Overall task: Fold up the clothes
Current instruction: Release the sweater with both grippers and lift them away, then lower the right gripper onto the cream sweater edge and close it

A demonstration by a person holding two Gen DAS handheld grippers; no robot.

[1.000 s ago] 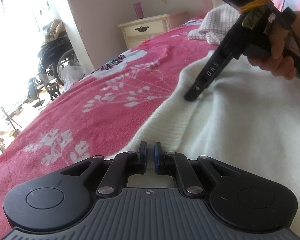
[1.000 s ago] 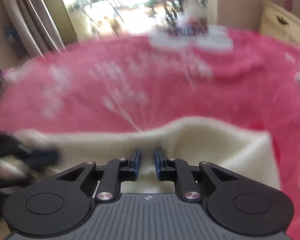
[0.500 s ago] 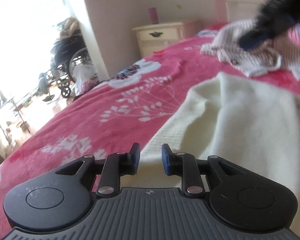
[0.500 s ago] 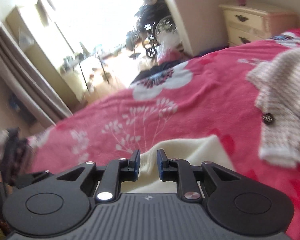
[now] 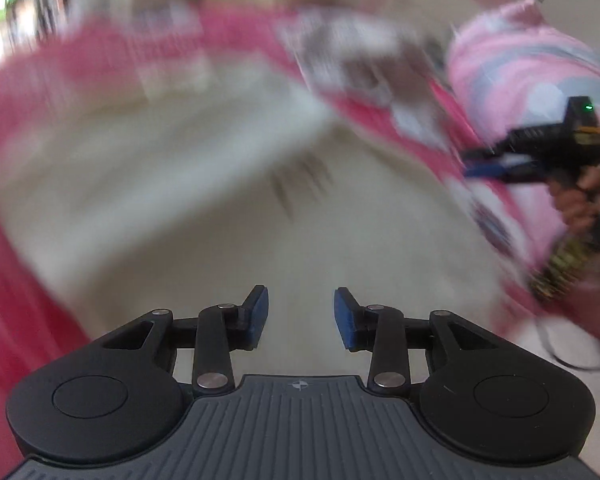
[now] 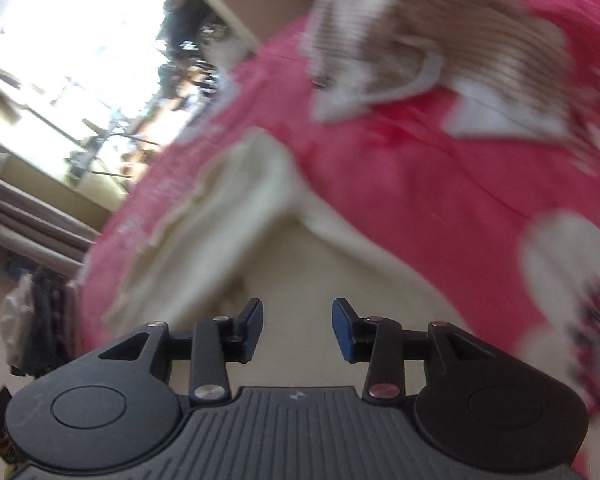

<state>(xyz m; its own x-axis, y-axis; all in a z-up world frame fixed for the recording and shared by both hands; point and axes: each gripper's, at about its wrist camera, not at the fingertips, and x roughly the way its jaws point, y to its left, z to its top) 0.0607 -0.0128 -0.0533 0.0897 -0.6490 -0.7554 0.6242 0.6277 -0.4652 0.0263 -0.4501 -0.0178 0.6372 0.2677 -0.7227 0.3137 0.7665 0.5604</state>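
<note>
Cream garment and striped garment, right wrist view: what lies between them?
Only bare pink bedspread separates the cream garment from the striped garment; nothing else rests on that stretch. The blurred right wrist view shows it.

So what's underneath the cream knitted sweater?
The cream knitted sweater lies on a pink floral bedspread, which shows around its edges. Whatever sits directly beneath the sweater is covered, and heavy motion blur hides detail.

Left gripper (image 5: 300, 314) jaws apart, right gripper (image 6: 297, 328) jaws apart
</note>
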